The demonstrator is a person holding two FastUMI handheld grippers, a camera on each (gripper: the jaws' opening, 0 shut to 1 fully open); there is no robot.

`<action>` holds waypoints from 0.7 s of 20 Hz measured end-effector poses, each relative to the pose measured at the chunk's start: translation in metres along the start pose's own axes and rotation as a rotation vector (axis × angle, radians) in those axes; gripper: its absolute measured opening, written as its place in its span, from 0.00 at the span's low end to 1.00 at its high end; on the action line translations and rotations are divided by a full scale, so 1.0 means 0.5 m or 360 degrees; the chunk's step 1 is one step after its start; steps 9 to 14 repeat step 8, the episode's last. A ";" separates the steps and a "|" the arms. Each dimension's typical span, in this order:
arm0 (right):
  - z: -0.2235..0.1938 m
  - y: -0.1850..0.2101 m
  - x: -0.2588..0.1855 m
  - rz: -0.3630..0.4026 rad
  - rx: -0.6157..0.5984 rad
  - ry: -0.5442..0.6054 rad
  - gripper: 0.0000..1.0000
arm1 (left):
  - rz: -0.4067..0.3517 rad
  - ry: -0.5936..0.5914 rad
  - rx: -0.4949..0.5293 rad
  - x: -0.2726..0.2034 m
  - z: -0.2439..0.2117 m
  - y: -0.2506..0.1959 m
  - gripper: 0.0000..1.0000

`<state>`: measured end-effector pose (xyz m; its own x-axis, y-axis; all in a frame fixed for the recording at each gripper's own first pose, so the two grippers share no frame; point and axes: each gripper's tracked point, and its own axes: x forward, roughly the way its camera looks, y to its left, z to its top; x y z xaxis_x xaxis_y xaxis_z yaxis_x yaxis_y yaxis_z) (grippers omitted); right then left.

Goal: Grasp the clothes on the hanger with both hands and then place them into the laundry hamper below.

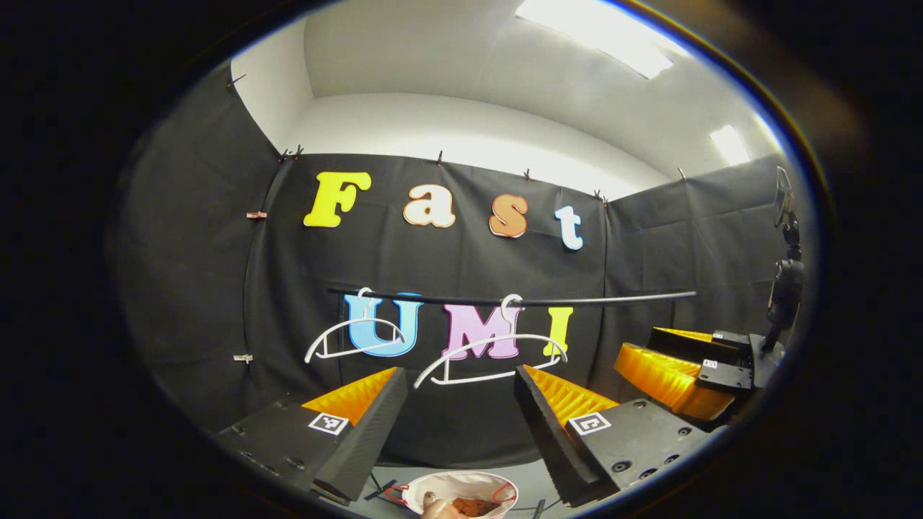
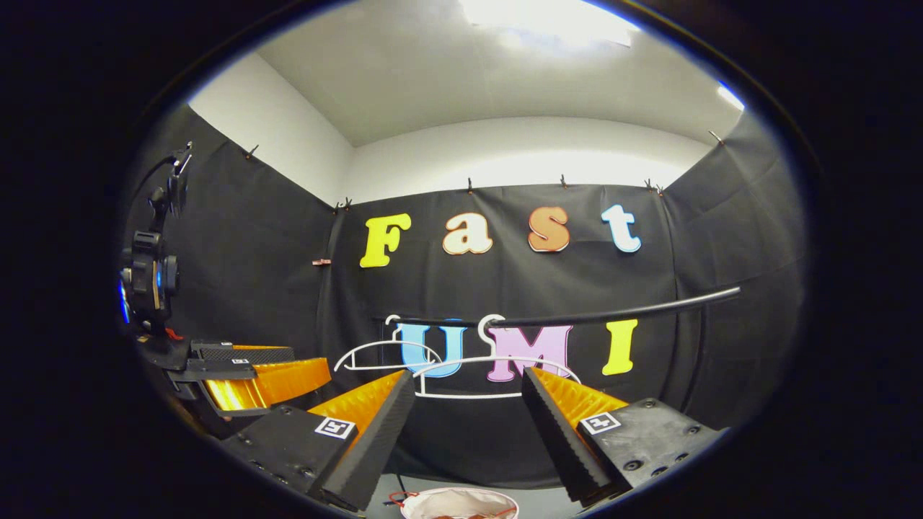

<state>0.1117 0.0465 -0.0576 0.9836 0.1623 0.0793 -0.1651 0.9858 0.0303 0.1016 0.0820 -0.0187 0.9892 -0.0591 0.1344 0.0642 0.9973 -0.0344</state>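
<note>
- Laundry hamper (image 1: 461, 484): white, round, open at the top, low at the bottom edge of the left gripper view, between and below that gripper's fingers. In the right gripper view its rim (image 2: 458, 499) sits at the same low spot.
- Hamper contents: reddish-brown clothes (image 1: 472, 507) lie inside; in the left gripper view part of a hand (image 1: 436, 509) shows just beside them at the rim. How full the hamper is cannot be told.
- Rail (image 1: 519, 298): dark bar across the back wall, carrying two white hangers, the left hanger (image 1: 353, 339) and the right hanger (image 1: 490, 355). Both are bare.
- Left hand-held gripper (image 1: 461, 404): fingers spread wide, nothing between them.
- Right hand-held gripper (image 2: 467, 404): fingers spread wide, nothing held. It also shows at the right edge of the left gripper view, level with the rail.
</note>
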 end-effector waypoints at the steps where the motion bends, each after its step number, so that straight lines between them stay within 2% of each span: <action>1: 0.007 -0.003 -0.007 -0.0011 0.0012 -0.0002 0.99 | 0.0006 0.0011 -0.0006 -0.004 0.001 0.001 0.95; 2: 0.008 -0.002 -0.018 -0.0020 0.0021 -0.0001 1.00 | 0.0014 0.0014 -0.0012 -0.008 0.003 0.003 0.92; 4: 0.022 -0.006 -0.030 -0.0039 0.0018 -0.0015 0.96 | 0.0015 0.0011 -0.0027 -0.011 0.010 0.001 0.95; 5: 0.028 -0.007 -0.036 -0.0047 0.0007 -0.0021 1.00 | 0.0007 0.0015 -0.0035 -0.014 0.012 -0.005 0.95; 6: 0.031 -0.004 -0.040 -0.0048 -0.0003 -0.0026 0.96 | 0.0002 0.0010 -0.0041 -0.019 0.013 -0.007 0.95; 14: 0.041 0.002 -0.045 -0.0044 -0.0006 -0.0042 0.96 | -0.0004 0.0002 -0.0054 -0.028 0.019 -0.010 0.95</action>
